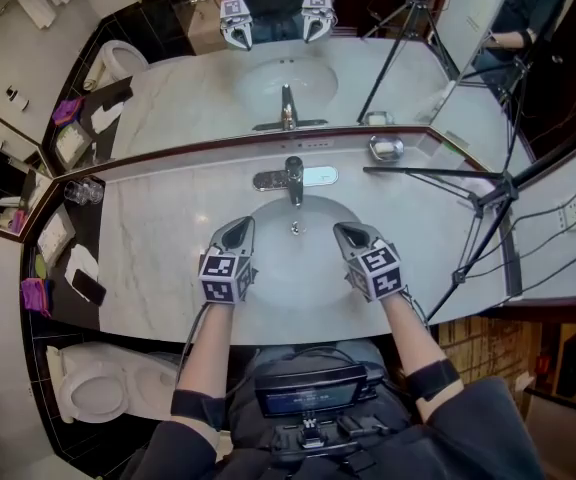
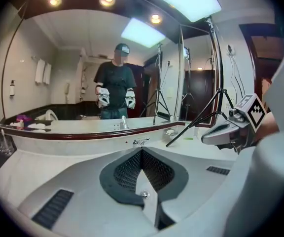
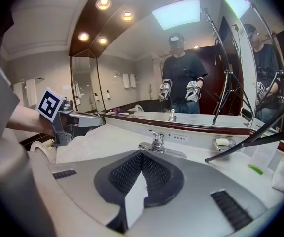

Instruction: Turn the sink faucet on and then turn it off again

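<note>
I see both tools held over the sink (image 1: 293,264) at the centre of the head view. The left hand-held gripper (image 1: 234,236) sits lower left of the faucet (image 1: 294,178), its jaws pressed together on nothing; the right hand-held gripper (image 1: 354,238) sits lower right, jaws likewise closed and empty; neither touches the faucet, which stands at the sink's back rim, upper centre of the marble counter (image 1: 158,258); a soap dish (image 1: 386,148) lies to the faucet's upper right; a tripod (image 1: 488,200) crosses the frame's right side.
</note>
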A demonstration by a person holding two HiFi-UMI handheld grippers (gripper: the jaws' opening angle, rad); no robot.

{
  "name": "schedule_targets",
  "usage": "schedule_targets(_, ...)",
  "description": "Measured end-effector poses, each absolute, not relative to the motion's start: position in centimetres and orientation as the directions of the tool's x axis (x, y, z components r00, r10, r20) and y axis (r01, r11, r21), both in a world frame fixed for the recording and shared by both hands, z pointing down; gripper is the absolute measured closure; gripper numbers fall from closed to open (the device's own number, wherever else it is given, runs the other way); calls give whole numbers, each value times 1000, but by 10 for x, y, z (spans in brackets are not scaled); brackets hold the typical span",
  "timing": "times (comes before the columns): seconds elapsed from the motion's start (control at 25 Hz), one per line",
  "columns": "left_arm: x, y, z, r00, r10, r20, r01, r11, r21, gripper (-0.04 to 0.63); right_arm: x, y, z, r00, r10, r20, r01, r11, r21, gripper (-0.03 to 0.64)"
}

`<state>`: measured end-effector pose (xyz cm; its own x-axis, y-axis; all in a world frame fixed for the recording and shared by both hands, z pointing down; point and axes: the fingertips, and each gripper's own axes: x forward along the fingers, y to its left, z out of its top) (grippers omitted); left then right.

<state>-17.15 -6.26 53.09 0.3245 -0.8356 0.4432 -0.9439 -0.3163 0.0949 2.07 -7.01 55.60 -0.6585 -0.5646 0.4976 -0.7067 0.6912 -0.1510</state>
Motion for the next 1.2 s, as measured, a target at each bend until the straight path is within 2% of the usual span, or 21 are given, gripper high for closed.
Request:
schedule_targets(0.4,-200,-34,541,263,-871,414,-965,-237,114,594,19,-73,547,-660,-566,494,-704,696,-143,598)
schedule_targets(0.64,-198,-43,544,257,-868,425,-966,-248,77,592,19,-72,554,-661,-569,489,-705,694,-145,598)
schedule_targets(0.88,-181,-73,547,293,-845,448,-946,-326,4,586,17,-72,558,-661,-569,489,-709,687,-160,598)
schedule_targets(1.2,-131,-131,551,402,-764,505,-842,-525,-123,518,23,-76,565,-647,-575,502,-726,665,-174,598)
